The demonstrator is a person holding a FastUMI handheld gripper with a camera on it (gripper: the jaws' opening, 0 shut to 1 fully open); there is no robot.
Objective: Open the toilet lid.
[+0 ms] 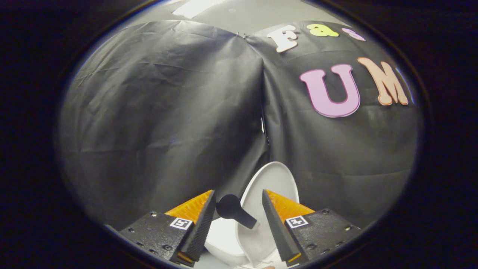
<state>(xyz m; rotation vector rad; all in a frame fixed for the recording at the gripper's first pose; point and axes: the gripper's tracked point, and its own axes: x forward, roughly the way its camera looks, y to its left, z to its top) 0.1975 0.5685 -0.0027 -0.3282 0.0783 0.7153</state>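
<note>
The white toilet lid [270, 183] stands raised, tilted back toward the black cloth wall, just beyond my fingertips. A black knob-shaped handle [233, 211] sticks out from the lid and lies between my two fingers, touching neither as far as I can see. My gripper [239, 201] is open, with a wide gap between its fingers. Below the lid, part of the white toilet body [224, 241] shows between the fingers.
Black cloth walls [160, 112] meet in a corner seam right behind the toilet. A pale ceiling strip [239, 11] shows above the cloth.
</note>
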